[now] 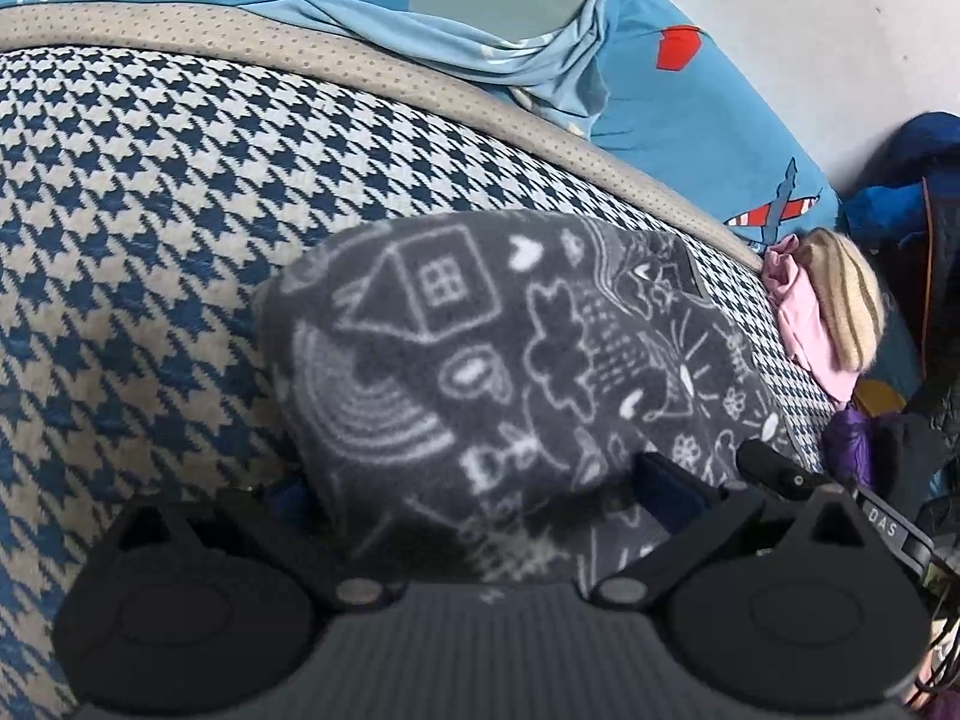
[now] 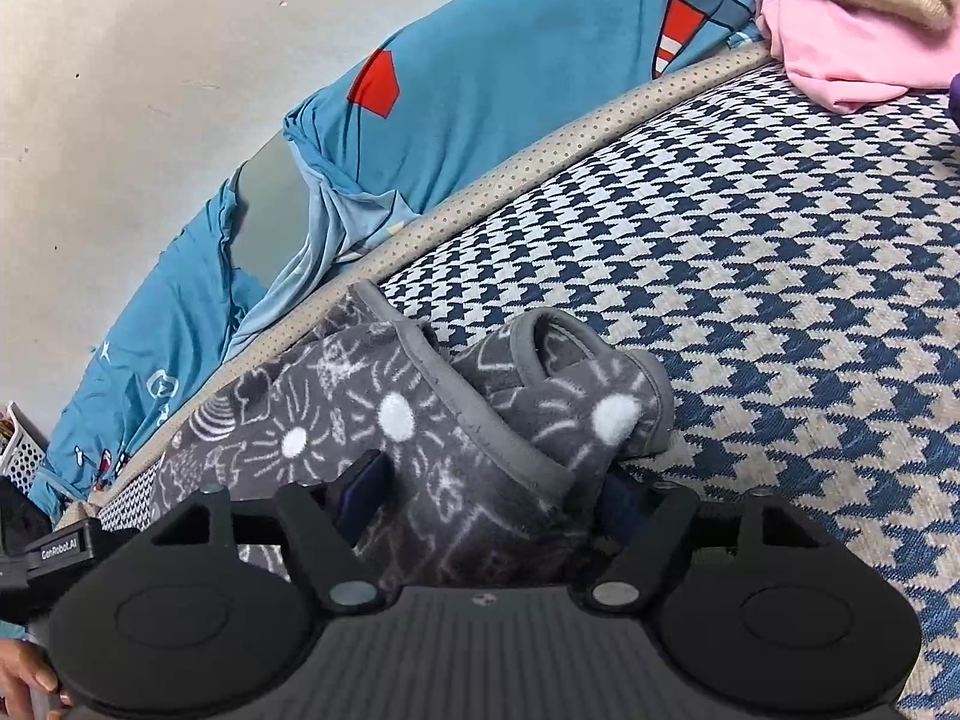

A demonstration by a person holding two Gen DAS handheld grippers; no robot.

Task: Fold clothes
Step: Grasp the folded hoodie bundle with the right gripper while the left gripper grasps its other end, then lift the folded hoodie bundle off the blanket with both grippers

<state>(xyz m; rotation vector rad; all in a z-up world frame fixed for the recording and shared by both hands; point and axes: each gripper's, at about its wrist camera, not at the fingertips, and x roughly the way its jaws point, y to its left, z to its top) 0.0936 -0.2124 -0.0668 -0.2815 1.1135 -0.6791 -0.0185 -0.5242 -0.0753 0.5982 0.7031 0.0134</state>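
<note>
A grey fleece garment (image 1: 480, 330) with white doodle print lies bunched on the blue-and-white houndstooth bed cover (image 1: 150, 210). In the left wrist view its near edge bulges up between the fingers of my left gripper (image 1: 474, 492), which press on it from both sides; the cloth covers most of the left finger. In the right wrist view the same garment (image 2: 420, 420), with its grey-trimmed edge, fills the gap of my right gripper (image 2: 492, 498), and both pads bear on the folds. The two grippers sit close together at the garment's near side.
Blue bedding with a plane print (image 1: 690, 108) runs along the wall behind the cover's beige border (image 2: 540, 180). A pink garment and a beige striped one (image 1: 828, 312) lie at the far right. Dark clothes (image 1: 900, 456) pile beside them. A white basket (image 2: 24, 456) stands at the left.
</note>
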